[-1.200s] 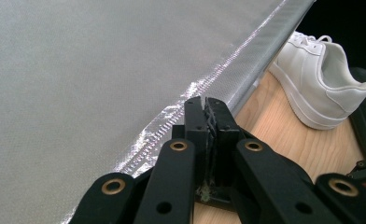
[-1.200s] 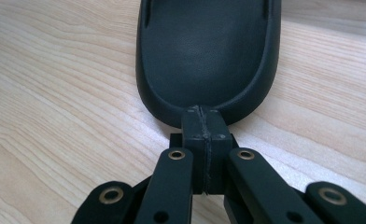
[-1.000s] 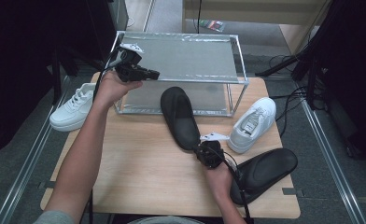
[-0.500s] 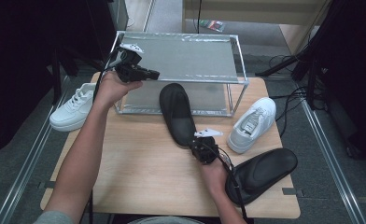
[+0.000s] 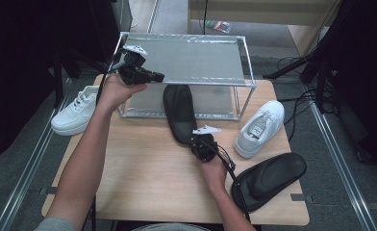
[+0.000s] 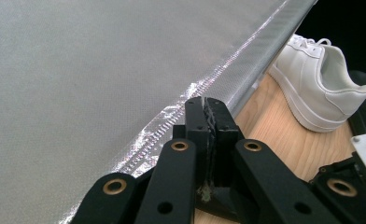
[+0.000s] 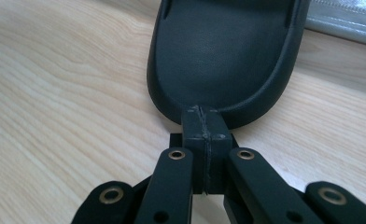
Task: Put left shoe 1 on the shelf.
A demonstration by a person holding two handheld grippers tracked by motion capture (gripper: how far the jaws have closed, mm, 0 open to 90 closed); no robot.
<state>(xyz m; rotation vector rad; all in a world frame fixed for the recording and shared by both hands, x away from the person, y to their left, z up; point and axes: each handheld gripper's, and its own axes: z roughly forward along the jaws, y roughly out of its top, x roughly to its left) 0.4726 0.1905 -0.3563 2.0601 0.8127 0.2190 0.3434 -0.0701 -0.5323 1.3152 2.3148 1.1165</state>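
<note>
A black shoe insert [image 5: 179, 111] is seen lying lengthwise from the desk's middle toward its far edge, its near end pinched in the closed right gripper [image 5: 202, 146] directly behind it, while the left gripper [image 5: 150, 76], closed and empty, is held above the clear box [image 5: 243, 65].

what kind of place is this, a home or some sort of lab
Probably a lab or recording workspace: a small wooden table on a metal frame, cables trailing over grey floor, and a clear box staged with shoes.

On the worktop [image 5: 143, 183], a tray [image 5: 179, 111] lies before the box [image 5: 186, 62]; one shoe [image 5: 76, 111] sits left, another shoe [image 5: 261, 127] right, second tray [image 5: 273, 178] nearest right.
</note>
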